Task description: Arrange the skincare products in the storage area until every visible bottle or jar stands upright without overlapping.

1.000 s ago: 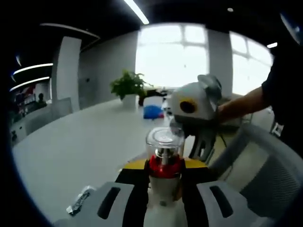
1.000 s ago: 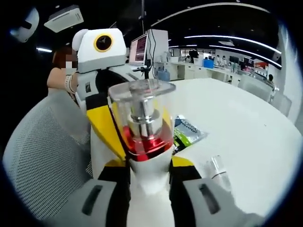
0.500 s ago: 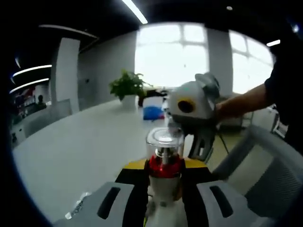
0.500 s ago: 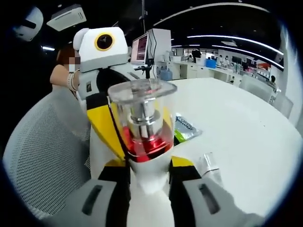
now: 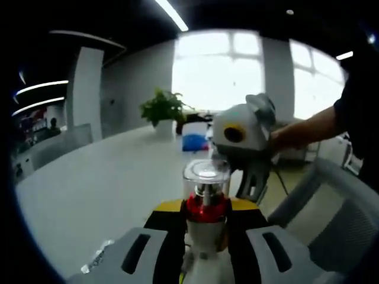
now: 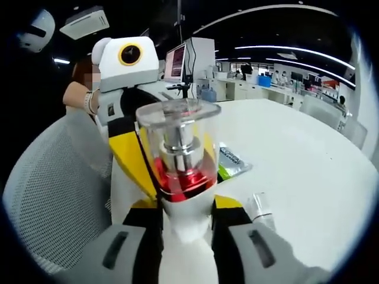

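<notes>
White-bodied pump bottle (image 5: 204, 201) with a red collar and clear cap, seen upright between the jaws of the left tool (image 5: 201, 254). The right gripper view shows the same kind of bottle between the jaws of the right tool (image 6: 183, 248), and whether these are one bottle or two cannot be told. Over the last second almost nothing has changed. Both views have drifted slightly with the hands, so the green packet (image 6: 234, 163) and the small clear item (image 6: 259, 207) on the tabletop (image 6: 308, 165) sit a little differently in the picture, but the bottle keeps its place between the pads. Each tool appears closed on the bottle's white body, which is held above the tabletop rather than resting on it. For the task this reads as a pause in carrying: the bottle is upright but not yet set down, and no storage area can be made out from here. Pose: the left tool points out across the bare tabletop toward a potted plant (image 5: 163, 106), with the right tool opposite it on a person's outstretched forearm (image 5: 302, 133), jaws angled downward. The right tool looks back past a mesh chair (image 6: 53, 195) — the two tools face each other closely.
</notes>
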The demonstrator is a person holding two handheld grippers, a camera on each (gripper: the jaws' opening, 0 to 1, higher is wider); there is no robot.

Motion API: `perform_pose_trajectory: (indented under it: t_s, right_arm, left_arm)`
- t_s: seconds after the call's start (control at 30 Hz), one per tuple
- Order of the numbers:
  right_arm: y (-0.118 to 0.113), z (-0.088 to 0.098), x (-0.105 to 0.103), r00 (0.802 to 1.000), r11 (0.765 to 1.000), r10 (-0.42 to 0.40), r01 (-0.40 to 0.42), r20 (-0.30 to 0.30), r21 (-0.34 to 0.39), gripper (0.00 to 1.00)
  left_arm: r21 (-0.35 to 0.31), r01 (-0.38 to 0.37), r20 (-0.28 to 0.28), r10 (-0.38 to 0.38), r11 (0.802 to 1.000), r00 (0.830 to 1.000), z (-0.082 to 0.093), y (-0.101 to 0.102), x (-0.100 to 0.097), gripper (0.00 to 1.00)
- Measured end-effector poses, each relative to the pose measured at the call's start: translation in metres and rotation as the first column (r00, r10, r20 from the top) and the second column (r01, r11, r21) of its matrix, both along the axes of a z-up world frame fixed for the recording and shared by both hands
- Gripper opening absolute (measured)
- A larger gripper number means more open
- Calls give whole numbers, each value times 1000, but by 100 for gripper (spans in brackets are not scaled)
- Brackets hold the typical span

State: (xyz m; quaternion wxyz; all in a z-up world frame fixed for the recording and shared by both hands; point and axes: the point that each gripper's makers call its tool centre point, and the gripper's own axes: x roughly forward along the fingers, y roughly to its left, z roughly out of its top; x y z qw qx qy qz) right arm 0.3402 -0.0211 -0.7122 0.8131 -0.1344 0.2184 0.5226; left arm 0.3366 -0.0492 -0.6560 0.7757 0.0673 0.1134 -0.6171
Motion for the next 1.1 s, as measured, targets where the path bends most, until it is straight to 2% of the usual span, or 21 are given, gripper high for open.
perform_pose_trajectory:
  t_s: [0.47,0.8,1.1]
  right_arm:
    - [0,0,0,1000,1000,-9,9,-14,1,32]
    - [0,-1,-1,1000,999,-25,25,-5,-41,33]
    - [-6,0,-1,998,997,-64,64,-17,-46,42]
  left_arm:
    - [-7,-5,-2,5,1000,1000,0,0,0,23]
    - [-1,20,9,-20,1000,1000,-1,0,-1,23]
    - [1,25,20,-25,1000,1000,0,0,-1,24]
